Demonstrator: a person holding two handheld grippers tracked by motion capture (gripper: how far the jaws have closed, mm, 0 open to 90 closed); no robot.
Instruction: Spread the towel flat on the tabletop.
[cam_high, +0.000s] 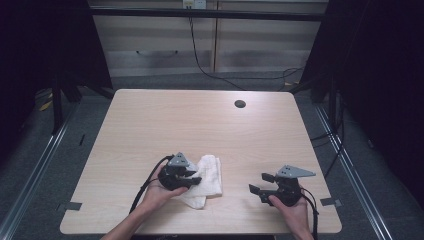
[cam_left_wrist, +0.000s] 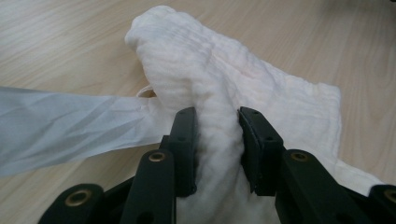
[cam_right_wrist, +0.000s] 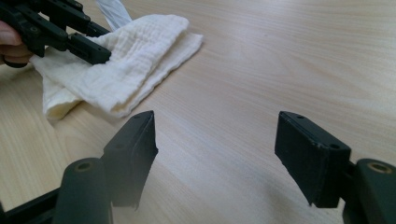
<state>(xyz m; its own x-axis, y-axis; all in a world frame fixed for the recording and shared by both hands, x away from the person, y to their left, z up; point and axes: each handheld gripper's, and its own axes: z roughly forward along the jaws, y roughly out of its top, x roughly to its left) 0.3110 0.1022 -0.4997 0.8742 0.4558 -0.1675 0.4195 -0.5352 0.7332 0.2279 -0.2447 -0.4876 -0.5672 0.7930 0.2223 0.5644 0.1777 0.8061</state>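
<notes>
Left gripper (cam_left_wrist: 217, 135) jaws pinch a raised fold of the white cloth (cam_left_wrist: 196, 70), rest of it lying on the tabletop (cam_high: 200, 125) near the front edge. Right gripper (cam_right_wrist: 215, 154) well apart from it, jaws spread, nothing between.

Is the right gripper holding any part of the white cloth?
No: the right gripper has open jaws over bare table, while the white cloth lies apart, pinched by the left gripper.

The setting was a lab-style recording bay. A bare wooden table (cam_high: 200, 120) stood within dark framing (cam_high: 200, 14), with cables (cam_high: 210, 70) trailing across grey flooring.
</notes>
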